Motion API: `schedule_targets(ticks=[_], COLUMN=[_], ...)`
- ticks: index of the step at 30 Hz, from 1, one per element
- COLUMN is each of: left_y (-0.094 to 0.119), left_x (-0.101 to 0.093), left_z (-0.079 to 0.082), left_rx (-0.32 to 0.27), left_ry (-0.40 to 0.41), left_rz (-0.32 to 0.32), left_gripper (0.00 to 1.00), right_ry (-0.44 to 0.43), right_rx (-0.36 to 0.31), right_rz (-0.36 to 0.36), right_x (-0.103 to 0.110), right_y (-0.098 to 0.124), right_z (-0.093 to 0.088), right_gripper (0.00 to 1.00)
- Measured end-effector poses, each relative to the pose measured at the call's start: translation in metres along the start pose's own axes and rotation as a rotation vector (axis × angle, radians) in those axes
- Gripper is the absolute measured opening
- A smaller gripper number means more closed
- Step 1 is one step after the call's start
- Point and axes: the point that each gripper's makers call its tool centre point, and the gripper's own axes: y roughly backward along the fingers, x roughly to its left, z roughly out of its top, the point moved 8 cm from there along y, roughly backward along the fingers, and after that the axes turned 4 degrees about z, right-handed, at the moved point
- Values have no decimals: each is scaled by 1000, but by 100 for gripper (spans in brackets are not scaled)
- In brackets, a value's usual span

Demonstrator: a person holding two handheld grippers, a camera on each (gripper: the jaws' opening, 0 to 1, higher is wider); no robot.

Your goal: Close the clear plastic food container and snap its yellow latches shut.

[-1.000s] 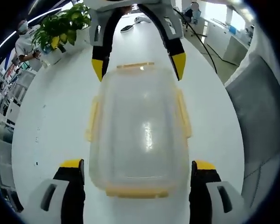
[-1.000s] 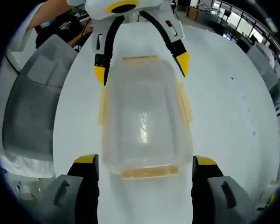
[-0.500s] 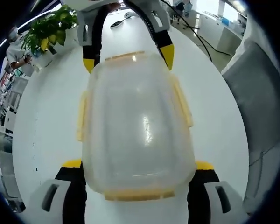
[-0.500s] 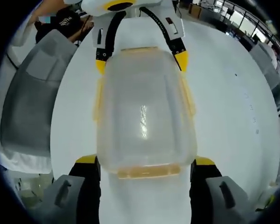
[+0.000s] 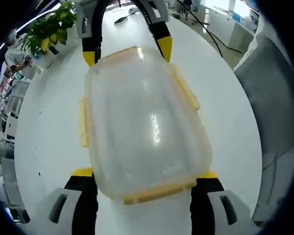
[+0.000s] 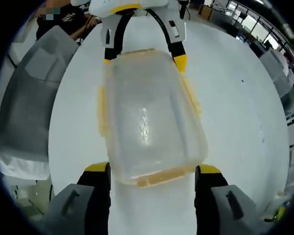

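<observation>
Partly blurred: container [image 5: 144,125] latch state unclear.

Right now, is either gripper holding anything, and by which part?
Both appear to bracket the clear container: left gripper at one short end, right gripper at the opposite end. Firm clamping cannot be told.

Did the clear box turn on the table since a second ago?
Yes. The food container has twisted: against the white table, its near yellow latch now slants instead of lying level, between the left claw tips.
</observation>
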Motion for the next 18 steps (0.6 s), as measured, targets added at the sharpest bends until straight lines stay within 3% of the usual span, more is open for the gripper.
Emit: schedule_targets(ticks=[4, 10, 18], left_y=[8, 14, 11], left_x=[-2, -2, -4], left_z=[4, 12, 16], left_rx=[-46, -79, -79], left_ry=[101, 103, 107], left_rz=[-18, -11, -10], left_gripper=[78, 78, 77], right_ry=[31, 68, 65], right_rx=[-5, 10, -1], right_rz=[-11, -22, -21], right_x=[-3, -6, -6], right_y=[0, -5, -5], right_z=[4, 8, 7], right_gripper=[74, 73, 73])
